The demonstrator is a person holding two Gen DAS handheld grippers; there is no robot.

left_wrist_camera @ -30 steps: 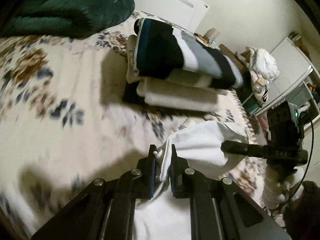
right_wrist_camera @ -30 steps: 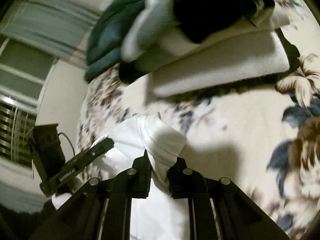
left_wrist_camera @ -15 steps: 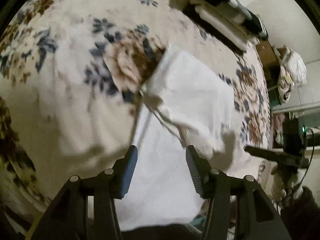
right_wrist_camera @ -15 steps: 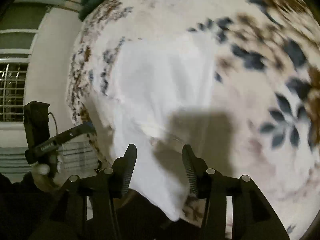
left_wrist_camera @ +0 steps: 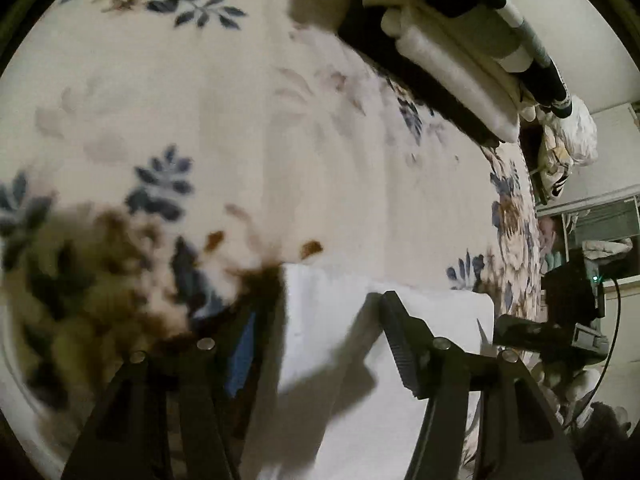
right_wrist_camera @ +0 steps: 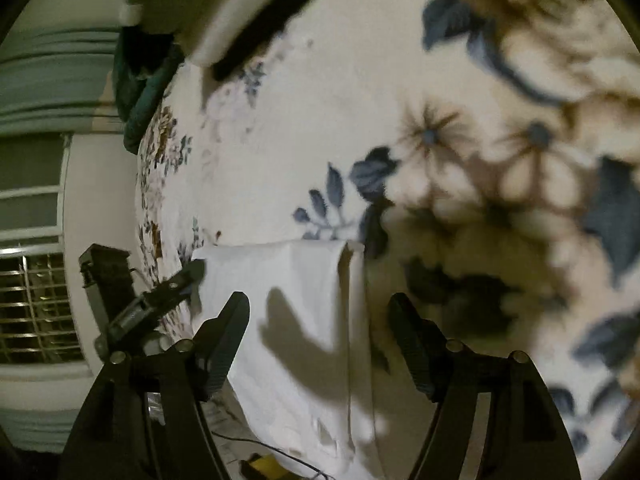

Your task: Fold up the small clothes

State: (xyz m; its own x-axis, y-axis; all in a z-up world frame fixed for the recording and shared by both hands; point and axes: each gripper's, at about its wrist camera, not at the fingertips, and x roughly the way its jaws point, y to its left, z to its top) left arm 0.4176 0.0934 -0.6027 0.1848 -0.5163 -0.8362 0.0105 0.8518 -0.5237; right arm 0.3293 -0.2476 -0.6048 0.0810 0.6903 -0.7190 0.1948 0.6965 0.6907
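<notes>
A small white garment [left_wrist_camera: 384, 364] lies folded flat on the floral bedspread [left_wrist_camera: 248, 128], near the bed's front edge. My left gripper [left_wrist_camera: 324, 312] is open and empty, low over the garment's far left corner. My right gripper [right_wrist_camera: 318, 312] is open and empty over the garment [right_wrist_camera: 304, 304] near its far right edge. The right gripper shows in the left wrist view [left_wrist_camera: 540, 332] and the left gripper in the right wrist view [right_wrist_camera: 160, 300].
A stack of folded clothes [left_wrist_camera: 452, 44] sits at the back of the bed, also blurred in the right wrist view [right_wrist_camera: 224, 16]. A dark green blanket [right_wrist_camera: 140, 88] lies further back. Cluttered shelves [left_wrist_camera: 572, 184] stand beside the bed.
Both grippers let go of the white garment and opened. It now lies folded on the bedspread, and both grippers have dropped low over its far edge.
</notes>
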